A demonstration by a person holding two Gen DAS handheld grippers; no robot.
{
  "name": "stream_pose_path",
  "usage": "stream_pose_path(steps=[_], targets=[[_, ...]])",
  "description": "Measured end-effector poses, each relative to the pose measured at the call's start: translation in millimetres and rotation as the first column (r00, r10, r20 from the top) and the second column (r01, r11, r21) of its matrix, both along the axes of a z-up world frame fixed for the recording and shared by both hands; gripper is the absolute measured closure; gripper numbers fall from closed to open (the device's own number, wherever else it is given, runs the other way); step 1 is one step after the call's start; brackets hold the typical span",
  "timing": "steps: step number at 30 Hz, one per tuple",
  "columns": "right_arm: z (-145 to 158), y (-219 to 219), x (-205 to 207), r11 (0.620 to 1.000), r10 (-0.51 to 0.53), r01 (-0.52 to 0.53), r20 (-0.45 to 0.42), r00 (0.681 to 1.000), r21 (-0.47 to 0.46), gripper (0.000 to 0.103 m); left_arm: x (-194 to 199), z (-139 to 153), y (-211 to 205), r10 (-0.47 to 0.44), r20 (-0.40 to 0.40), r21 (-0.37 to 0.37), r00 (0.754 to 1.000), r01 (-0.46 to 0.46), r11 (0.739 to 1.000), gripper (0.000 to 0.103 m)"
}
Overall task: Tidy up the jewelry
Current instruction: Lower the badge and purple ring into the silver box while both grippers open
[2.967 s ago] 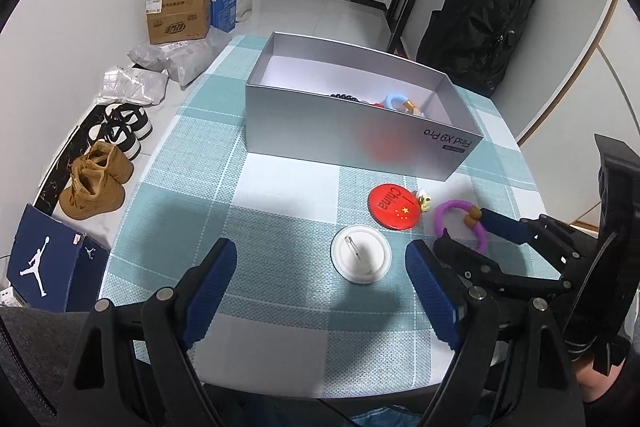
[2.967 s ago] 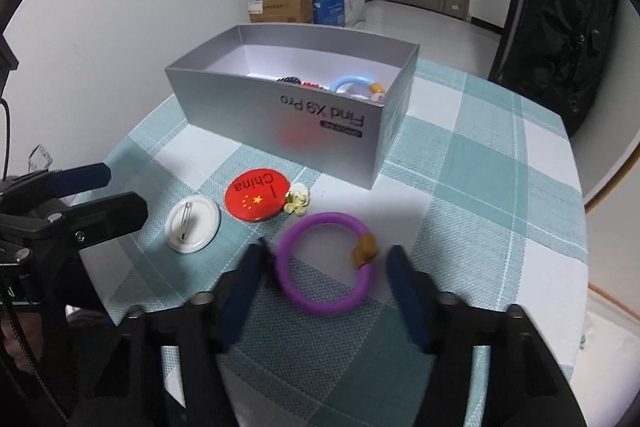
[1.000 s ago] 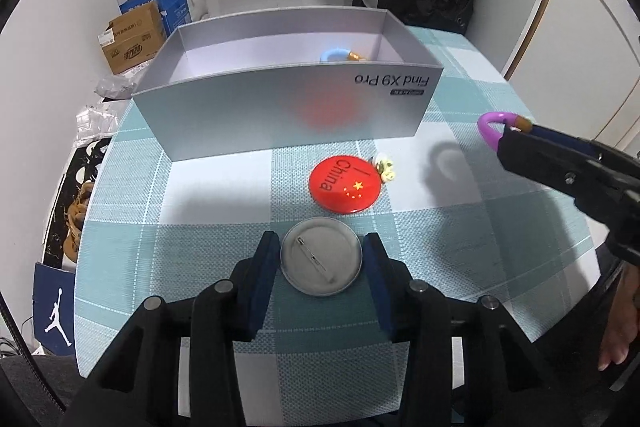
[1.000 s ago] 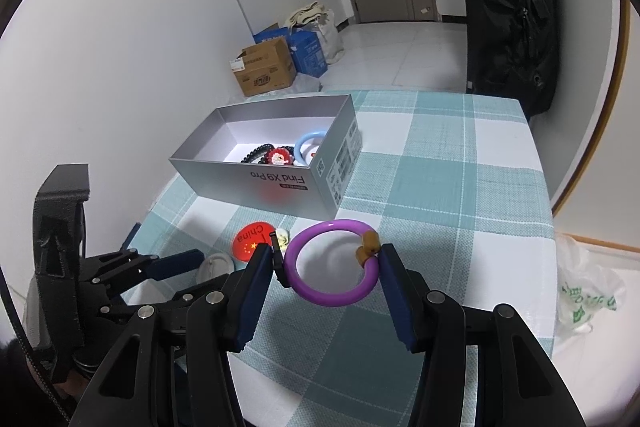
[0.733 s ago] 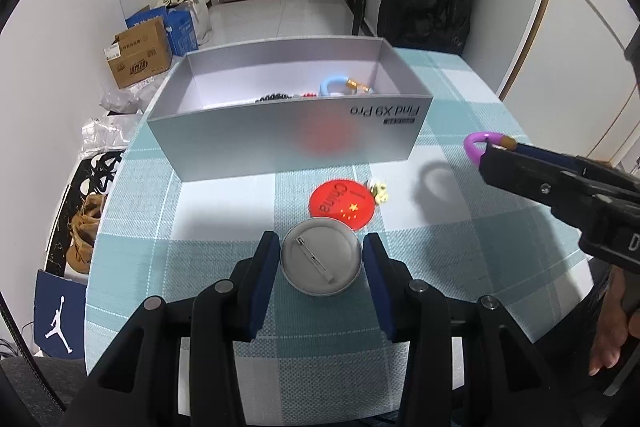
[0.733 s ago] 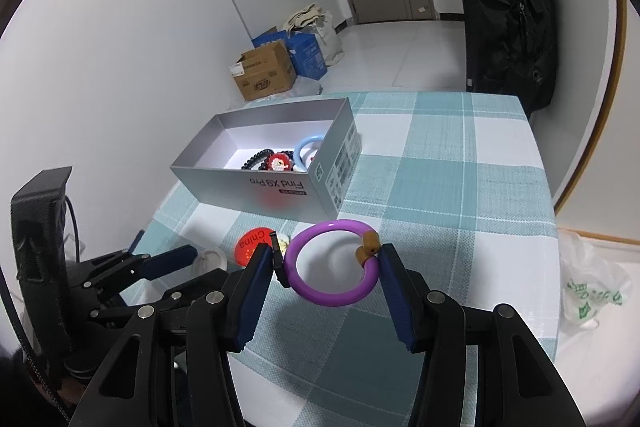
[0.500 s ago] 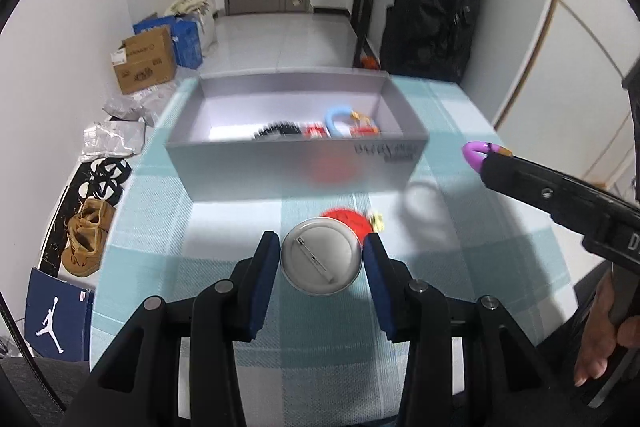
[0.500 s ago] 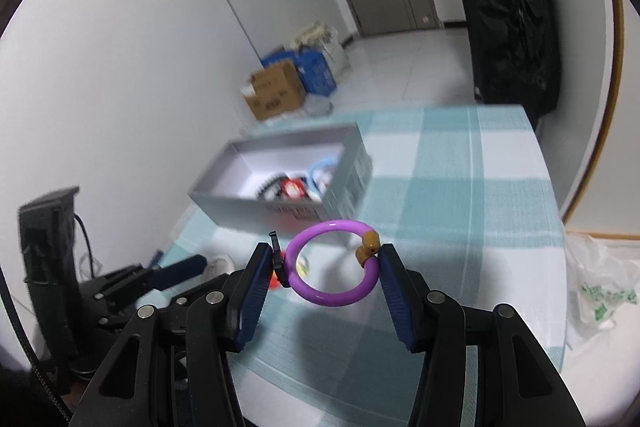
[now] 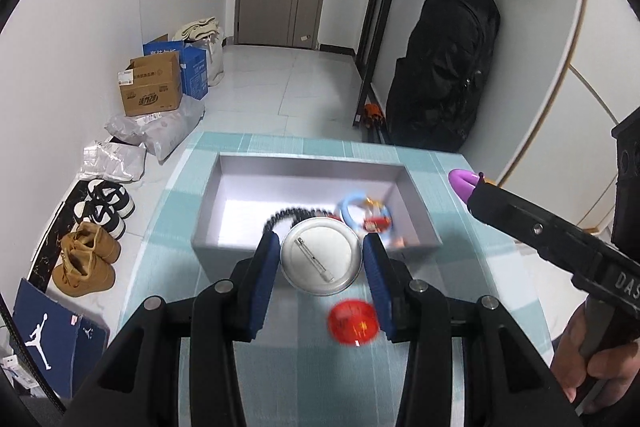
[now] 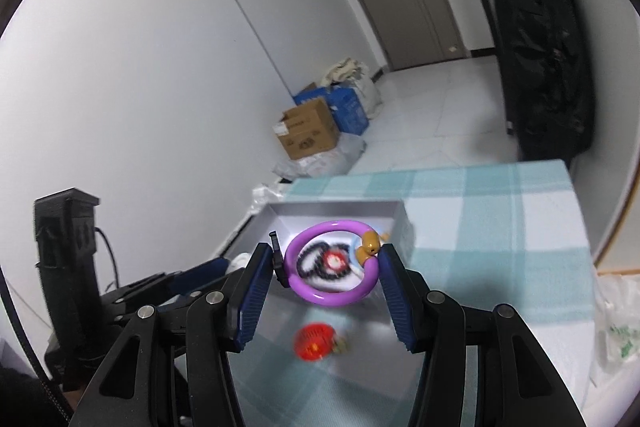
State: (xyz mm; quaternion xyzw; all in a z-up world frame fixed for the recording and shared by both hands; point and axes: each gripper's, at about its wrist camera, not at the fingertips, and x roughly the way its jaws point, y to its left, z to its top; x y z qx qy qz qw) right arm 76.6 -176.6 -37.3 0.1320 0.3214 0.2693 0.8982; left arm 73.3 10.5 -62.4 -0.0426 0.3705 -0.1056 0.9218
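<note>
Box [image 9: 240, 195] open-topped; left half of floor bare, free entry from above. Right half taken by black beads [image 9: 294, 213], blue ring [image 9: 352, 209], red charm [image 9: 376, 225]. Near wall stands between grippers and interior. Red badge [image 9: 353, 323] on cloth [image 9: 460, 291] near box; cloth right of box bare

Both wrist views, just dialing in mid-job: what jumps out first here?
The left tongs are shut on a round silver pin badge, held up in front of the open grey box on the checked tablecloth. The right tongs clamp a purple ring with a small brown charm, also raised before the box. A red badge lies on the cloth, outside the box.
</note>
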Motion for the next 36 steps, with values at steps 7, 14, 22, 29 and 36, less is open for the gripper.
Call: stream_pose_path(steps=[7,14,22,29,36], targets=[[-7.2,11.2,30.2,0.999,0.025,-0.025,-0.015,1.000,0.022,0.050,21.9,-5.3,11.9,0.028,-0.022,-0.043,0.999,-0.029,0.999,0.065],[-5.6,17.2,44.3,1.000,0.028,-0.028,-0.028,0.999,0.006,0.050,43.9,-2.5,12.1,0.031,-0.013,-0.073,0.999,-0.032,0.997,0.065],[-11.3,19.4,62.8,0.999,0.031,-0.030,-0.040,0.999,0.011,0.050,60.7,-9.2,13.7,0.010,-0.069,-0.088,0.998,-0.016,0.996,0.065],[-17.7,18.0,74.0,0.999,0.032,-0.031,-0.070,0.997,0.011,0.050,68.3,-16.5,12.4,-0.003,-0.089,-0.068,0.996,-0.003,0.998,0.065],[-27.5,20.9,79.8,0.999,0.043,-0.044,-0.110,0.993,-0.005,0.048,67.0,-19.1,5.9,-0.022,-0.085,-0.040,0.996,0.019,0.999,0.065]])
